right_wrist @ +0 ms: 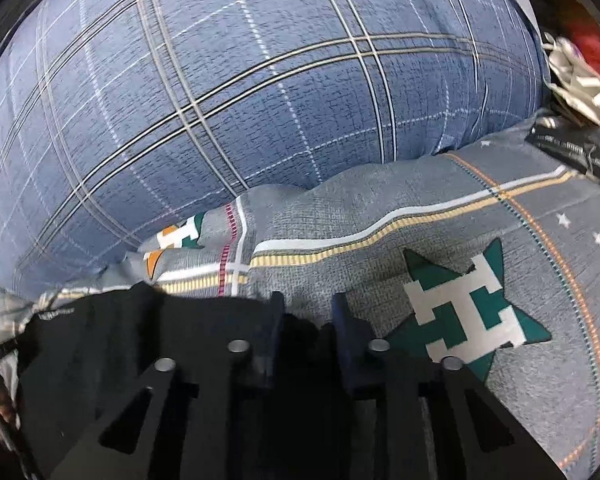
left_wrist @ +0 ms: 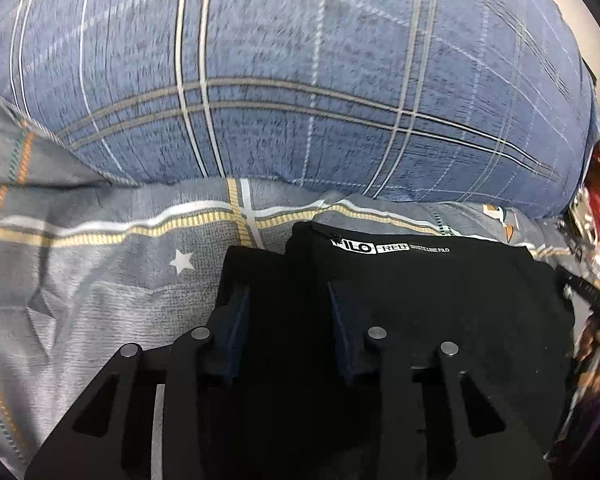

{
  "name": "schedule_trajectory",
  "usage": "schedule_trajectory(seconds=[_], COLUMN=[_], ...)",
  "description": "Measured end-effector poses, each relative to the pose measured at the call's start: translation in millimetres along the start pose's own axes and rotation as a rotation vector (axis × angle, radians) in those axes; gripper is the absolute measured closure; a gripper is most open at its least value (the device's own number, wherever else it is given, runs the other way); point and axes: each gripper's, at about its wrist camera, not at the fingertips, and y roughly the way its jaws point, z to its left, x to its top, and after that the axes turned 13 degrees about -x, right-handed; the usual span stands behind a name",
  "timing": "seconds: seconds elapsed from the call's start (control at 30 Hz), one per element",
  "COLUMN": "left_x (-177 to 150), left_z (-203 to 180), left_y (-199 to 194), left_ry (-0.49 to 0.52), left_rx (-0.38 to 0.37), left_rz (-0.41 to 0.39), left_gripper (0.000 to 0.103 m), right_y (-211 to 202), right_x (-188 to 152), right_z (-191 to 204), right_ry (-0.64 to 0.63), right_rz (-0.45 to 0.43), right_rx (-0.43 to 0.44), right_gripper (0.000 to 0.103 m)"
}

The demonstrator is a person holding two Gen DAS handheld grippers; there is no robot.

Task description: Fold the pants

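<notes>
Black pants (left_wrist: pixel 420 300) on grey bedsheet (left_wrist: pixel 100 280), blue plaid pillow (left_wrist: pixel 300 80) behind; both jaws pinching pants

Both our grippers sit low, each with black cloth between its fingers.

We hold our left gripper (left_wrist: pixel 286 292) pointing toward 12 o'clock, its two fingers parted at about 11 and 1, with the black pants (left_wrist: pixel 440 300) filling the gap and draped over the tips, so we cannot tell whether the pads press the fabric. Our right gripper (right_wrist: pixel 308 304) also aims at 12 o'clock, its fingers much nearer each other, a dark fold of cloth between them down near the base; the blue pads (right_wrist: pixel 342 316) show at the tips.
</notes>
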Motion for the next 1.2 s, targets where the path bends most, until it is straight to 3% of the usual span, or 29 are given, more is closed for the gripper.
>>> schedule_trajectory(seconds=[0.07,0.13,0.43,0.53,0.63,0.67,0.8,0.93,1.0,1.03,1.2], left_x=[-2,-3,-24,-26,-27,-26,-24,-22,-22,-22,-26], left_z=[-11,-16,-15,-15,-14,-13,-12,-13,-13,-14,-17], left_y=[-7,-14,-76,-84,-84,-85,-85,-82,-86,-86,-101], left_ry=[0.039,0.062,0.079,0.086,0.079,0.077,0.07,0.073,0.074,0.076,0.072], left_rx=[0.021,0.014,-0.06,-0.055,-0.06,-0.062,-0.071,-0.074,-0.077,-0.079,-0.093], left_rz=[-0.002,-0.009,-0.082,-0.093,-0.094,-0.094,-0.093,-0.099,-0.105,-0.108,-0.137], left_gripper=[0.071,0.074,0.078,0.078,0.078,0.078,0.078,0.078,0.079,0.079,0.079], right_y=[-11,-22,-48,-47,-40,-39,-29,-1,-2,-3,-43], right_x=[-2,-3,-10,-12,-11,-11,-6,-7,-7,-6,-6], right_z=[1,2,-12,-22,-36,-39,-29,-16,-10,-8,0], right_ry=[-0.013,-0.008,0.062,0.105,0.185,0.207,0.15,0.08,0.035,0.026,-0.01], right_rz=[-0.01,-0.024,-0.041,-0.059,-0.052,-0.065,-0.068,0.001,-0.027,-0.025,-0.139], right_rx=[0.011,0.026,0.098,0.094,0.121,0.123,0.104,0.059,0.038,0.044,0.031], right_gripper=[0.1,0.103,0.103,0.094,0.036,0.035,0.04,0.065,0.085,0.089,0.092])
